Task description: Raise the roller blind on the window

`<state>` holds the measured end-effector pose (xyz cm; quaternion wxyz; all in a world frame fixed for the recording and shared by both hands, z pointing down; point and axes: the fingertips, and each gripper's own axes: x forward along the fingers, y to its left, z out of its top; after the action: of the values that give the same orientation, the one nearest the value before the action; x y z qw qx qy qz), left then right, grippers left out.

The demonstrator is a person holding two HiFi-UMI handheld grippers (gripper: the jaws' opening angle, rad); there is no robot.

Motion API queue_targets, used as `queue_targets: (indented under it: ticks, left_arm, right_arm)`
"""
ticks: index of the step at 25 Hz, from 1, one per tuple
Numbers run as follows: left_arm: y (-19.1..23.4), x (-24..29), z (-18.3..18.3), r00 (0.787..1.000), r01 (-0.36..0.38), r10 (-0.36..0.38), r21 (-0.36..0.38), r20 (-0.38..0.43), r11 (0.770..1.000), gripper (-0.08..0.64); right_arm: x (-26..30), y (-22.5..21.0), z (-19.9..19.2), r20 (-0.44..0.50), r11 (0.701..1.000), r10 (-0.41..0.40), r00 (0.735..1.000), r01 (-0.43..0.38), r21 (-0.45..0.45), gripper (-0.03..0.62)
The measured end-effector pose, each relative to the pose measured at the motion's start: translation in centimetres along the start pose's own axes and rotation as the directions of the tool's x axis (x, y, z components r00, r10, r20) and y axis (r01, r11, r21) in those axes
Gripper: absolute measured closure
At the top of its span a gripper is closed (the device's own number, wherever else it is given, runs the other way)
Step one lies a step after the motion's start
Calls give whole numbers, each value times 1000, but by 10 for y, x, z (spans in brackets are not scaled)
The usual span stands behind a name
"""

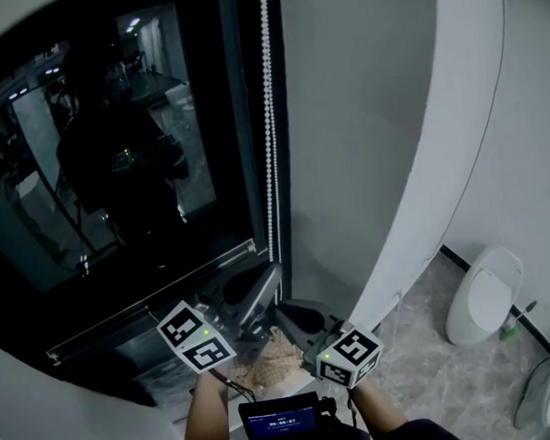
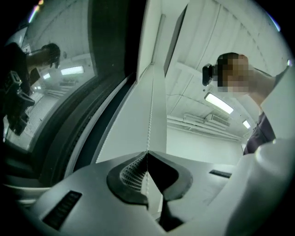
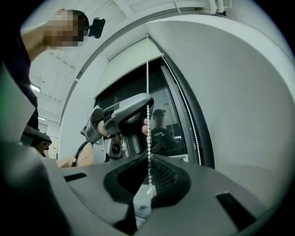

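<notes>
- While the left tool (image 2: 147, 153) and right tool (image 3: 149, 159) both pinch the chain (image 1: 269, 122) shut, pull straight down.
- Alternate grips so beads never slip.

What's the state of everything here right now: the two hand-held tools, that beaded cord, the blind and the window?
left gripper, jaws shut on the bead chain.
right gripper, jaws shut on the same chain, below the left one.
bead chain, hanging straight beside the glass, pinched by both.
roller blind, partly raised, covering only the top of the window.
window, lower glass uncovered, dark and reflective.
</notes>
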<state>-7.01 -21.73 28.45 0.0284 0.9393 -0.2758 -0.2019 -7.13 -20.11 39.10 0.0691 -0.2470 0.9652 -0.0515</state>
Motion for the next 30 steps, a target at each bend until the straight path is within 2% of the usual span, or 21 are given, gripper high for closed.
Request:
queue_targets:
  ticks: [2, 5, 9, 12, 15, 17, 19, 20, 25, 28, 30]
  left_arm:
    - [4, -7, -8, 1000, -9, 9, -40, 6, 999, 546]
    - [16, -19, -32, 999, -45, 43, -66, -30, 997, 546]
    - [19, -27, -81, 992, -72, 59, -118, -107, 990, 546]
    - [16, -28, -108, 988, -71, 50, -147, -147, 986, 546]
    - [12, -30, -119, 986, -63, 38, -153, -165, 986, 546]
    - [10, -32, -122, 985, -63, 35, -159, -171, 985, 546]
    - [10, -34, -123, 984, -67, 38, -163, -174, 984, 546]
    - [11, -35, -124, 984, -66, 38, -160, -177, 985, 546]
    - [8, -45, -129, 978, -50, 9, -190, -207, 981, 545]
    - [17, -54, -114, 984, -74, 39, -203, -174, 976, 545]
    - [26, -57, -93, 989, -92, 68, -196, -128, 976, 545]
  right_arm:
    - [-5, -5, 2, -2, 1000, -13, 1000, 13, 20, 572]
    - [-13, -16, 38, 88, 999, -27, 996, 23, 45, 539]
    - [-9, -15, 115, 214, 1000, 12, 977, -8, -16, 480]
    - [1, -10, 162, 273, 997, 45, 961, -26, -75, 479]
    - [7, -11, 188, 328, 998, 35, 944, -13, -68, 480]
    - [8, -13, 194, 342, 998, 19, 940, 2, -62, 482]
    - [10, -12, 192, 336, 997, 5, 942, 21, -74, 557]
    - [11, -12, 191, 333, 996, 2, 943, 26, -81, 571]
    - [12, -14, 181, 313, 988, -27, 950, 74, -138, 575]
    - [11, -12, 157, 240, 981, -36, 970, 80, -177, 575]
    - [13, -15, 123, 174, 978, -56, 983, 89, -186, 575]
